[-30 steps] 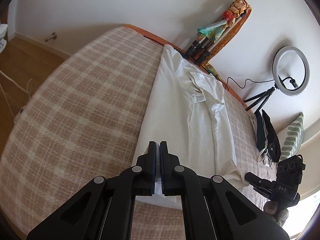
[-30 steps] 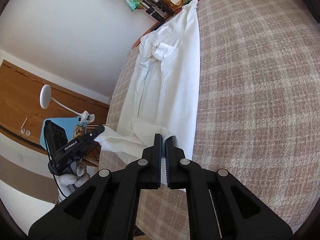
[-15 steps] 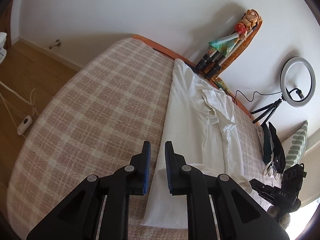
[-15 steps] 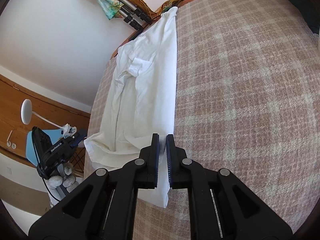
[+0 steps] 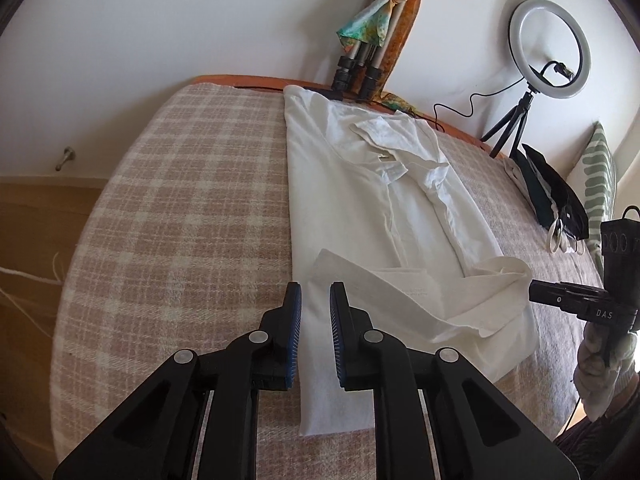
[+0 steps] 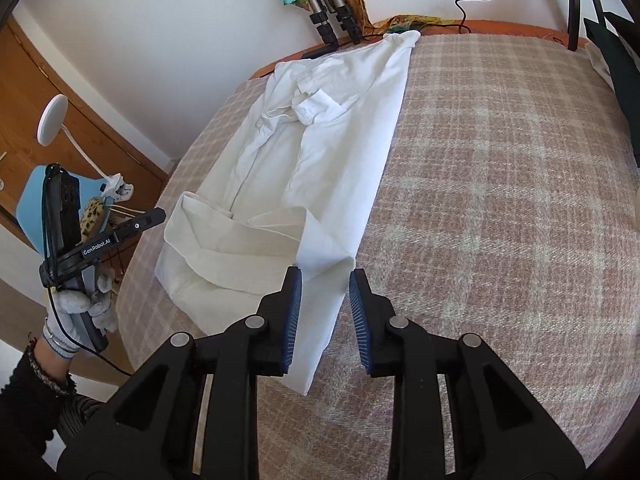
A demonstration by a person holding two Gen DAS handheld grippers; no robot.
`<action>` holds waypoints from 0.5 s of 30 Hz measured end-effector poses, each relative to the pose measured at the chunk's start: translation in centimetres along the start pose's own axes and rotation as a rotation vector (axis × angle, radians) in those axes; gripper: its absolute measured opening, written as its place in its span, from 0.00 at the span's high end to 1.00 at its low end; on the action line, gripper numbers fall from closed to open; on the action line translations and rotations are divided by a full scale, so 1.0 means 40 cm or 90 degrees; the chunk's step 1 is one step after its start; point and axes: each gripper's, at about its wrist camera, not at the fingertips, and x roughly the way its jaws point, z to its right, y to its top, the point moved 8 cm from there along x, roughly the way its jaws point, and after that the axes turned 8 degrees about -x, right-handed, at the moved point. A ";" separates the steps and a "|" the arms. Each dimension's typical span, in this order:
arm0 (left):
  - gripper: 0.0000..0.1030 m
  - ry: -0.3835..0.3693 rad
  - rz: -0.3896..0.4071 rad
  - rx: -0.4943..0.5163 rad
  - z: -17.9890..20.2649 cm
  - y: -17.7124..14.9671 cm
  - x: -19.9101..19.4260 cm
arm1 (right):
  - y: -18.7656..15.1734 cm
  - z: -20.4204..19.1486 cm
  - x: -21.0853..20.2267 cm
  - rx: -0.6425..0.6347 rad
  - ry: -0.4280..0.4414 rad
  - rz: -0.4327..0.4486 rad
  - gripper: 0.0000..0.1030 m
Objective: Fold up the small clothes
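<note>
Both grippers gripped the near hem of the white shirt a second ago; their jaws have just been opening, and the cloth now lies loose on the bed. In the left wrist view, the left gripper (image 5: 315, 300) stands released, its two black fingers with ribbed blue pads apart, the hem's near corner showing between them but not pressed. The white shirt (image 5: 360, 200) is one soft, creased garment, folded into a long narrow band whose long axis runs from the near edge of the bed to the far edge by the wall, collar end far. One sleeve is folded crosswise over its near part. It lies on a woven plaid blanket (image 5: 180, 208) in beige and cream. By the far edge stand one round ring light (image 5: 549, 48) on a small tripod and one bundle of tripod legs (image 5: 360, 64); a black bag (image 5: 554, 196) lies toward the right edge. In the right wrist view, the right gripper (image 6: 325, 296) is likewise released, pads apart over the shirt's near right corner. The left hand (image 6: 78, 308), in a grey knit glove, holds the other gripper off the bed's left edge.
</note>
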 end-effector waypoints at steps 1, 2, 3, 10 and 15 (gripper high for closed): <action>0.79 0.007 -0.003 0.014 0.006 -0.001 0.010 | 0.004 -0.002 0.004 -0.011 -0.011 0.000 0.73; 0.76 0.015 -0.005 0.029 0.012 -0.004 0.019 | 0.007 -0.004 0.008 -0.018 -0.018 0.000 0.73; 0.74 0.019 -0.007 0.040 0.018 -0.005 0.028 | 0.012 -0.005 0.011 -0.019 -0.017 0.000 0.73; 0.73 0.039 -0.007 0.066 0.026 0.001 0.061 | 0.047 0.031 -0.008 0.028 0.015 0.027 0.72; 0.73 0.037 -0.011 0.068 0.029 -0.004 0.078 | 0.047 0.033 -0.001 0.010 0.023 0.023 0.72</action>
